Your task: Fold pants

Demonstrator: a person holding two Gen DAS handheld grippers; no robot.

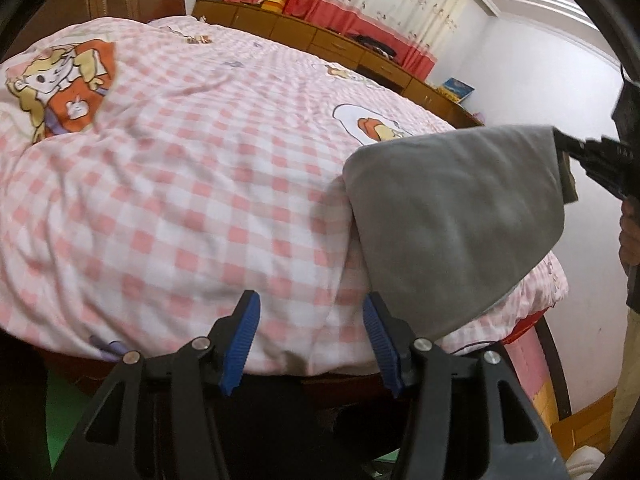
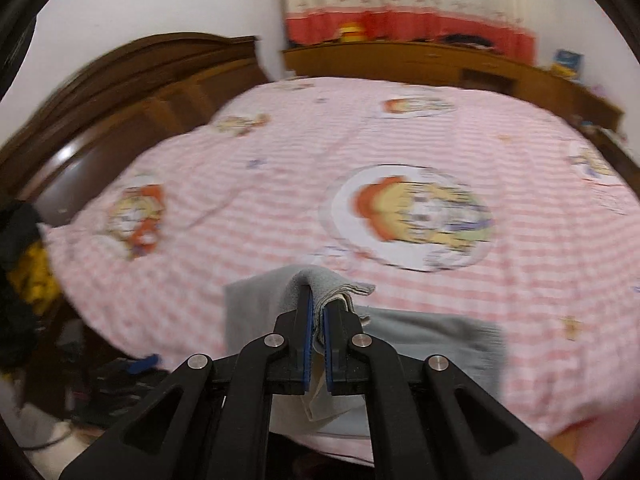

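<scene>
Grey pants (image 1: pixel 452 216) hang folded over the right part of the bed, lifted by one edge. My right gripper (image 1: pixel 560 142) holds that edge at the upper right of the left wrist view. In the right wrist view the right gripper (image 2: pixel 318 304) is shut on a bunched grey fold, and the rest of the pants (image 2: pixel 432 336) drapes down onto the cover. My left gripper (image 1: pixel 310 296) stands open over the bed's near edge with only the cover behind its blue pads (image 1: pixel 240 340). The pants' lower edge lies just outside its right finger.
A pink checked duvet (image 1: pixel 180 184) with cartoon prints covers the bed. A wooden headboard (image 2: pixel 132 92) and a low wooden cabinet (image 2: pixel 420 60) under curtains line the far sides. A person's hand (image 1: pixel 630 236) shows at the right. Clutter (image 2: pixel 24 272) lies beside the bed.
</scene>
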